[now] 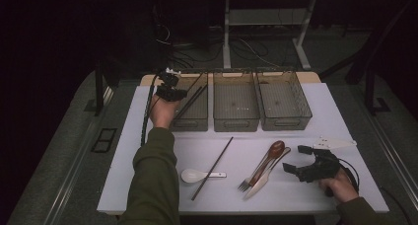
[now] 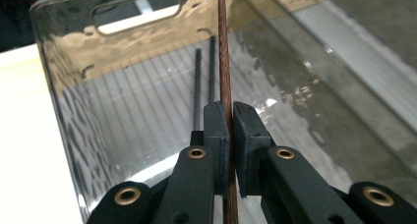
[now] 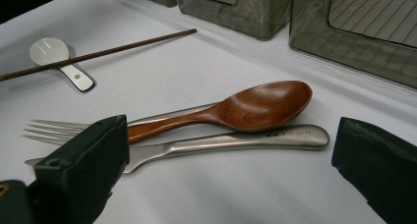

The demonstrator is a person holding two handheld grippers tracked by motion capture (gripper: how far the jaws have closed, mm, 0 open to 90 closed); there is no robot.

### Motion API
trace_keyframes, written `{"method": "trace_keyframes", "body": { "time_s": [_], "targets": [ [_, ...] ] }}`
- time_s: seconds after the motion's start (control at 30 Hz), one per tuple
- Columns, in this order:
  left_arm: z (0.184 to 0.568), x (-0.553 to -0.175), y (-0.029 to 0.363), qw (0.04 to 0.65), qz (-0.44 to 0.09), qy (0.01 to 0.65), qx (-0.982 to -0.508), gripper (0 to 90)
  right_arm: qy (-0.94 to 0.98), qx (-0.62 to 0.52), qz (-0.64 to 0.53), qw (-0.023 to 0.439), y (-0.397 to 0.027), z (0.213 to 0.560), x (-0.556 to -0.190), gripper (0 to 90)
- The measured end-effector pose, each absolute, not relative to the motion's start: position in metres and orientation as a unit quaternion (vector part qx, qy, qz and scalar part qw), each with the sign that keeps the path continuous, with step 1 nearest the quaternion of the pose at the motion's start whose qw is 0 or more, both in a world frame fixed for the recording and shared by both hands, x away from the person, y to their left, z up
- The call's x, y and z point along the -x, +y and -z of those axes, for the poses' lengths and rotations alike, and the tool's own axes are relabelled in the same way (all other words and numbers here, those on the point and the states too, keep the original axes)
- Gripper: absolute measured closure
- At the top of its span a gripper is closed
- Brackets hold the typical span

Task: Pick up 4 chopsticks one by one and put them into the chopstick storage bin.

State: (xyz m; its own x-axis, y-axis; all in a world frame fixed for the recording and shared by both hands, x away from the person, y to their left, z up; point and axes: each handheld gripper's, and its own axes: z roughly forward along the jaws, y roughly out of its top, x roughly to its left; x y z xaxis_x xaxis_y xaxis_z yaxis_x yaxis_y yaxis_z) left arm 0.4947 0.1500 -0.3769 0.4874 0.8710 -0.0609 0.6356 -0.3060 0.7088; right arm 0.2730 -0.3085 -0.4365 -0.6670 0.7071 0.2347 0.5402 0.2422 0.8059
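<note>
The room around my white desk [image 1: 148, 185] is dark, with a grey floor [image 1: 64, 151] and black cables [image 1: 246, 50].

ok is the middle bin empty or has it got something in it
Empty, as far as the high view shows: the middle bin has a bare ribbed floor, while chopsticks lean in the left bin.

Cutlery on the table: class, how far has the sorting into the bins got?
Done: nothing clearly binned. In hand: the left gripper holds a brown chopstick over the left bin. Left: second chopstick, white spoon, wooden spoon, fork, knife; right gripper open.
</note>
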Motion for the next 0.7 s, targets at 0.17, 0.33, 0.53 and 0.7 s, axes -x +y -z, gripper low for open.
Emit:
{"method": "trace_keyframes", "body": {
  "time_s": [0.17,0.33,0.53,0.7],
  "targets": [
    [0.382,-0.497,0.147,0.335,-0.169,0.485,-0.790,77.1,0.783,-0.398,-0.470,0.088,-0.309,0.437,-0.273,0.8],
    [0.381,-0.496,0.146,0.334,-0.178,0.480,-0.792,69.7,0.783,-0.398,-0.471,0.088,-0.309,0.436,-0.273,0.8],
    [0.375,-0.492,0.144,0.351,-0.184,0.468,-0.790,61.8,0.783,-0.398,-0.470,0.088,-0.308,0.436,-0.273,0.8],
    [0.367,-0.487,0.145,0.366,-0.184,0.456,-0.790,56.8,0.783,-0.398,-0.469,0.089,-0.308,0.437,-0.273,0.8]
  ]
}}
